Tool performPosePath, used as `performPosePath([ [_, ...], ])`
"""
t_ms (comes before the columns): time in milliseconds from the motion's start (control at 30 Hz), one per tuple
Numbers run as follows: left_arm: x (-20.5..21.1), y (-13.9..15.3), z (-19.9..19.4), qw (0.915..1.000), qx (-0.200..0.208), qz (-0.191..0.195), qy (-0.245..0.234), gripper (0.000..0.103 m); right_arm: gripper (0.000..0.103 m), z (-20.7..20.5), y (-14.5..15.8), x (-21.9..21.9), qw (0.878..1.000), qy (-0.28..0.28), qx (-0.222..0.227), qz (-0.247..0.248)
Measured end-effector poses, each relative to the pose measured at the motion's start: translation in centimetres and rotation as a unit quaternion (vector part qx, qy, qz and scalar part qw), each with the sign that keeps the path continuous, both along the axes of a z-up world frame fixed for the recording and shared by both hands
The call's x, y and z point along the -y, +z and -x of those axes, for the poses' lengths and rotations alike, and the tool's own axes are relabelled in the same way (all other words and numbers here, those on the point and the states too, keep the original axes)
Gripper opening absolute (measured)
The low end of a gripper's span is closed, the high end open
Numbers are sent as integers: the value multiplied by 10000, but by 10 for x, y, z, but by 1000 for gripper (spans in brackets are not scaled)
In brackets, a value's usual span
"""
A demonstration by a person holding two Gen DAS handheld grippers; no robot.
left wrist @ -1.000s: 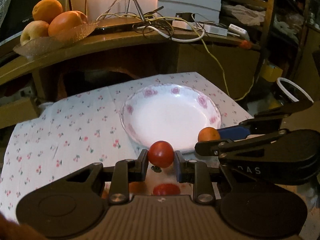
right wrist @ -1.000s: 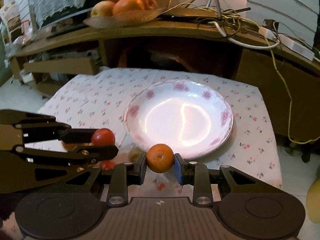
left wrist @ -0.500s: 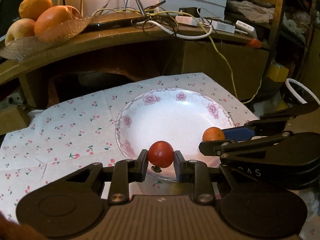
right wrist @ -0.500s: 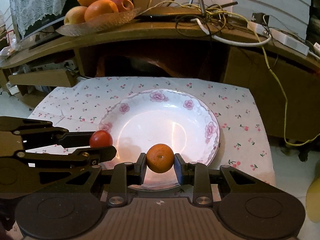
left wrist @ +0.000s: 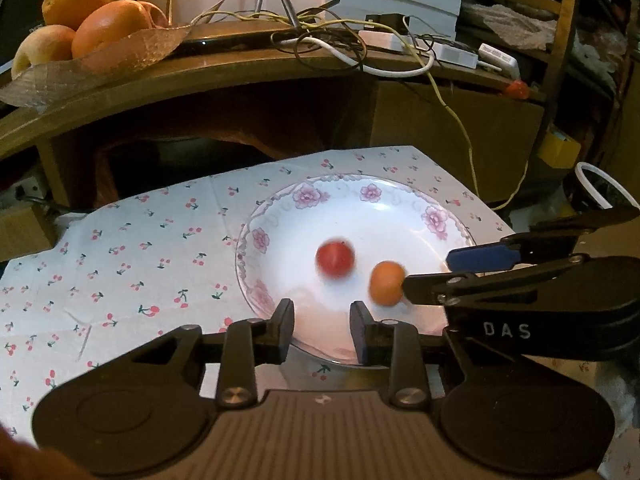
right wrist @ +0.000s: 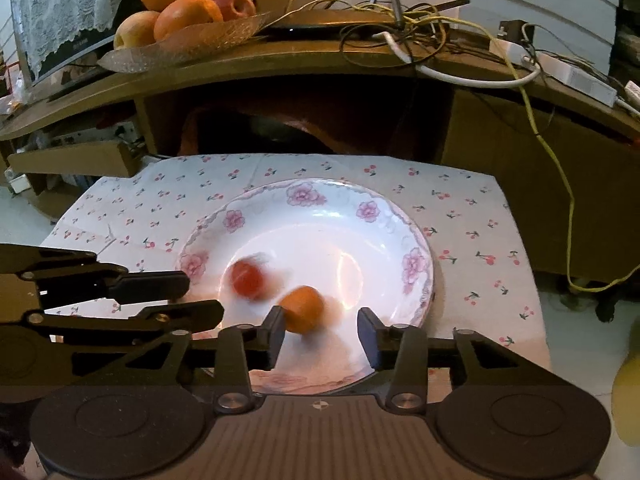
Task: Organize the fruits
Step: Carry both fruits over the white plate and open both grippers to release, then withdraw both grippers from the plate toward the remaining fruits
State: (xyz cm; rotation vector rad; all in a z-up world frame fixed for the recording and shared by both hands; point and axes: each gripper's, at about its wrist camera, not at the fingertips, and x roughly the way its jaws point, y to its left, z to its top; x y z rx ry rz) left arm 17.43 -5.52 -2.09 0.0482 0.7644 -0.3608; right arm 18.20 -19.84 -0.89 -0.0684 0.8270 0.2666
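A white plate with pink flowers (left wrist: 372,196) (right wrist: 412,264) sits on a cherry-print cloth (left wrist: 140,248) (right wrist: 472,216). A red tomato (left wrist: 335,259) (right wrist: 248,280) and a small orange (left wrist: 386,283) (right wrist: 302,309) are in the plate, both motion-blurred. My left gripper (left wrist: 322,330) is open and empty over the plate's near rim. My right gripper (right wrist: 322,336) is open at the plate's near edge, and the orange lies just beyond its left finger (right wrist: 274,330). Each gripper shows side-on in the other's view.
A wooden shelf (left wrist: 248,68) behind the cloth holds a glass dish of oranges and apples (left wrist: 88,32) (right wrist: 184,12), tangled cables (left wrist: 344,44) and white boxes. A cardboard box (right wrist: 76,160) is at the far left. A yellow cable (right wrist: 552,152) hangs at the right.
Both grippers moved forward over the plate and opened. The tomato left the left gripper and the orange left the right one; both now move in the plate.
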Motion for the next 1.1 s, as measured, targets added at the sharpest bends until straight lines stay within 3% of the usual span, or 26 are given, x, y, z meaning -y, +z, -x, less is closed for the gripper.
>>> performPosePath([
  [333, -10, 13, 6, 9998, 98, 78, 140, 37, 43, 9, 12, 6, 9998, -79, 123, -143],
  [1100, -46, 22, 66, 9998, 47, -106, 161, 38, 45, 52, 15, -27, 9970, 695, -104, -308],
])
